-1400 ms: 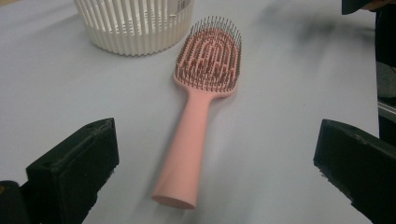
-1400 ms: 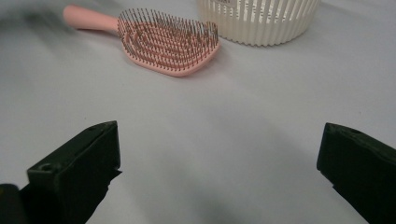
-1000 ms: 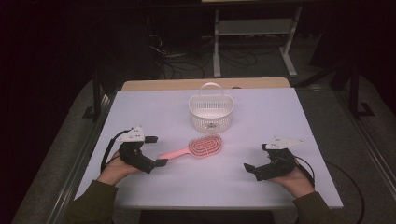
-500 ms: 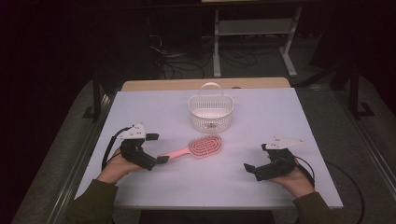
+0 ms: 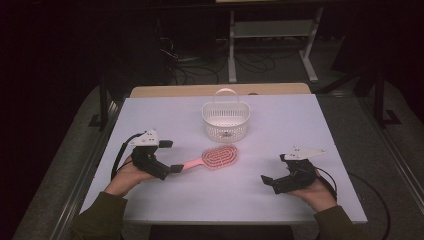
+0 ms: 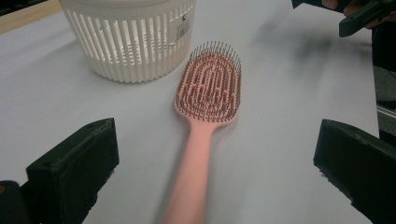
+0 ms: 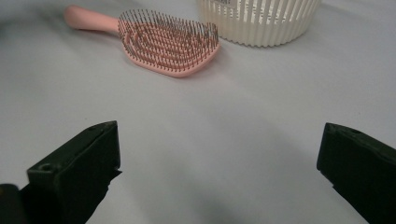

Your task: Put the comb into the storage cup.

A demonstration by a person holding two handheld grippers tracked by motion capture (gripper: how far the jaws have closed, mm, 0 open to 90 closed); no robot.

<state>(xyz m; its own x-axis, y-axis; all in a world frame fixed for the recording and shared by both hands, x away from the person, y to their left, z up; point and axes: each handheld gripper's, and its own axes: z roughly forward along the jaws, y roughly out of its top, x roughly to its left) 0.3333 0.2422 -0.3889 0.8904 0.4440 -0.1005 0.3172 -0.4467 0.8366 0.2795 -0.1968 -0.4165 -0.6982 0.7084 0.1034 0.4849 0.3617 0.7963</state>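
A pink hairbrush (image 5: pixel 217 156) lies bristles up on the white table, its handle pointing left. My left gripper (image 5: pixel 169 171) is open at the handle's end. In the left gripper view the brush (image 6: pixel 208 93) runs up from between the wide-apart jaws of that gripper (image 6: pixel 219 140), and they do not touch it. My right gripper (image 5: pixel 271 183) rests open near the front right of the table, apart from the brush. In the right gripper view the brush (image 7: pixel 163 39) lies well beyond the right gripper (image 7: pixel 219 140), whose jaws hold nothing.
A white slatted basket (image 5: pixel 226 120) with a hoop handle stands upright just behind the brush head, also seen as the basket (image 6: pixel 130 37) and the basket (image 7: pixel 261 18). The white table top (image 5: pixel 300 120) ends at a wooden strip at the back.
My left gripper has crept a little to the right, onto the brush handle's end. The brush, the basket and my right gripper have stayed put.
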